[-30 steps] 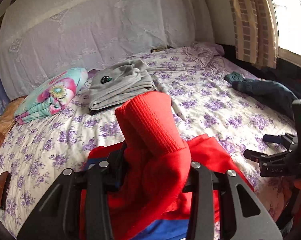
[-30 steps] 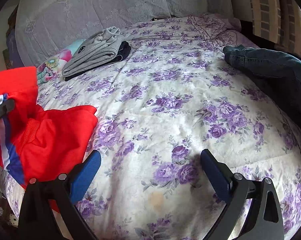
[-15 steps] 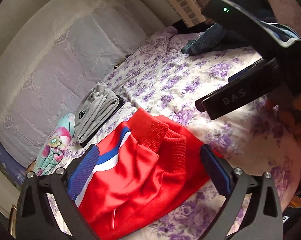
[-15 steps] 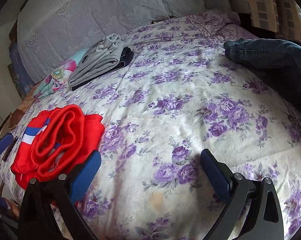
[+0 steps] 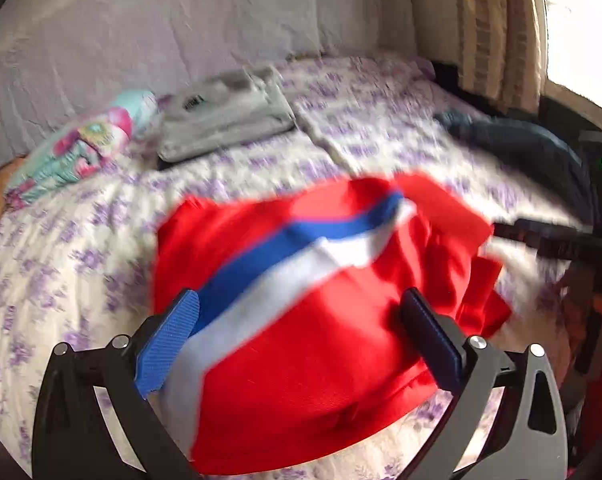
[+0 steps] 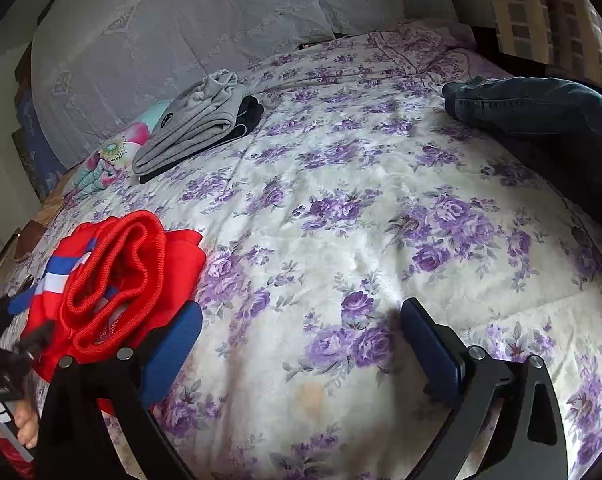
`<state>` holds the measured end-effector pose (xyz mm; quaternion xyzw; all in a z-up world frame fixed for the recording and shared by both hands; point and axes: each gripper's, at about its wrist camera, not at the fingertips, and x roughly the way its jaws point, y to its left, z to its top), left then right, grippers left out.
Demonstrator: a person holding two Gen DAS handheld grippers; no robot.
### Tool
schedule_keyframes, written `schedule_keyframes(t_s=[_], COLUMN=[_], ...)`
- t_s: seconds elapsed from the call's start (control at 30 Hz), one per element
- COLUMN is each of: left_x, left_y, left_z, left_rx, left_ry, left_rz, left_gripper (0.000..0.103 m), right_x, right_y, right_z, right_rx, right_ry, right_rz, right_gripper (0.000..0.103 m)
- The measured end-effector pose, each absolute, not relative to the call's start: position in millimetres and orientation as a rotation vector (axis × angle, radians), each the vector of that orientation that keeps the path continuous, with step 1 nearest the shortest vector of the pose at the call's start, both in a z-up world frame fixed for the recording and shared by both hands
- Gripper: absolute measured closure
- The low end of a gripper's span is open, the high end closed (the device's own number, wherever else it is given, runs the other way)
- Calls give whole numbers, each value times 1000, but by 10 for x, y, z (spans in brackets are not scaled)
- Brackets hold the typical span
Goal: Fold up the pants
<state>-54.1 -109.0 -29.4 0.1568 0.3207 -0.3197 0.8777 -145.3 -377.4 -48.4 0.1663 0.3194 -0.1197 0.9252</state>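
Between the spread left tongs [image 5: 297, 336], untouched, lie the red pants [image 5: 321, 320] on the bed [image 5: 81, 248].

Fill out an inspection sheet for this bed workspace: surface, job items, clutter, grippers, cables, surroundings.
Surface: floral bedspread, purple roses on white, lightly wrinkled.
Job's things: red track pants with blue and white stripe, bundled at the near left, ribbed waistband on top.
Clutter: folded grey garment on a dark one; rolled floral blanket; blue jeans at far right.
Grippers: left gripper open over the red pants; right gripper open, empty, above bare bedspread.
Cables: nothing seen.
Surroundings: pale padded headboard; checked curtain.
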Motion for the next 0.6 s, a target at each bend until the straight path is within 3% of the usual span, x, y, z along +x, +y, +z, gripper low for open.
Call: schedule_keyframes(t_s=[0.2, 0.33, 0.47, 0.6], left_x=[-637, -662, -662, -669], left_y=[-1033, -1030, -1016, -1015], left_z=[-532, -552, -481, -475], left_rx=[298, 304, 304, 307], left_ry=[646, 635, 631, 632], left_rz=[-688, -676, -672, -672], left_gripper=[4, 4, 4, 4], right_x=[-1448, -1326, -892, -475], right_y=[-3736, -3520, -2909, -2610], right_z=[-442, -139, 90, -341], right_rx=[351, 466, 245, 34], right_ry=[660, 566, 588, 797], right_rz=[-324, -190, -72, -86], right_gripper=[3, 3, 4, 4])
